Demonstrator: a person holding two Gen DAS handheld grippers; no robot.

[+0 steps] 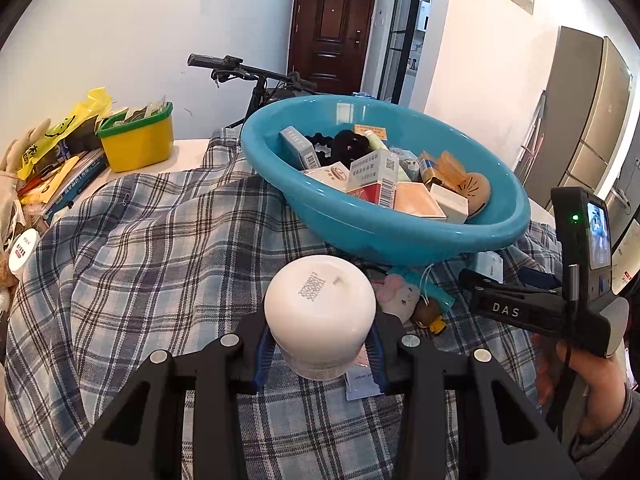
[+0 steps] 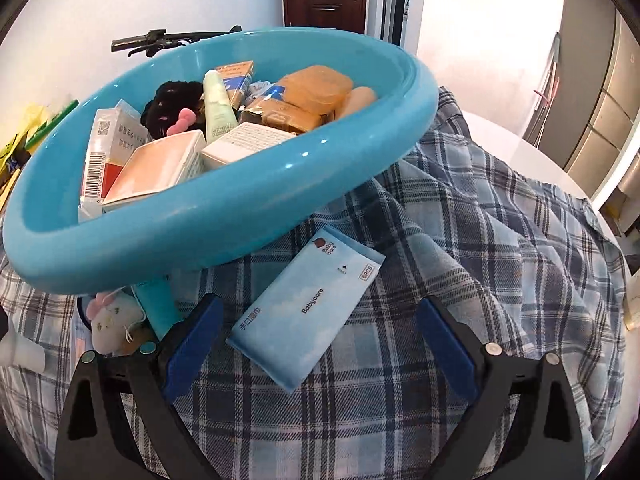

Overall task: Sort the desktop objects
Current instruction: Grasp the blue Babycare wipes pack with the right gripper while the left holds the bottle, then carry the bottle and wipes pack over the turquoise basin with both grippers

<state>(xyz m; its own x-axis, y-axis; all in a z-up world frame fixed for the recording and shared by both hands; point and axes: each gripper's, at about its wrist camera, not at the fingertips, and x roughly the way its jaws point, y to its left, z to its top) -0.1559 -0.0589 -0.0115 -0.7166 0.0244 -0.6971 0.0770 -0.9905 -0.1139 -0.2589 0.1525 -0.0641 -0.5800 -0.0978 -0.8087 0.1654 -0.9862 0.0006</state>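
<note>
**A:** Your left gripper (image 1: 320, 354) is clenching the white jar (image 1: 320, 312) between its blue pads, jar upside down, and the grip is sitting low near the lid. If you are swinging it toward the blue basin (image 1: 384, 236) too fast, it may be twisting out

**B:** And the right one?

**A:** Your right gripper (image 2: 320, 340) is standing wide, grasping nothing; the wipes pack (image 2: 306, 308) is lying flat on the cloth between the fingers but untouched. The pack is soft and slanted across the jaws, so I judge you may be pinching a corner only, or dragging the plaid shirt (image 2: 480, 260) up with it

**B:** Anything about the basin?

**A:** It is tilting on the rumpled shirt and already brimming with boxes, a tube (image 2: 218, 108) and a black hair tie (image 2: 172, 108). A knock on its near rim could be tipping things out. The plush toy (image 2: 112, 320) and a teal item are waiting just under that rim

**B:** The surroundings?

**A:** The desk is lying mostly under the shirt, with a yellow bin (image 1: 138, 142) at its far left corner. Behind it a bicycle (image 1: 248, 76), a brown door (image 1: 332, 32) and a fridge (image 1: 588, 120) are showing
</note>
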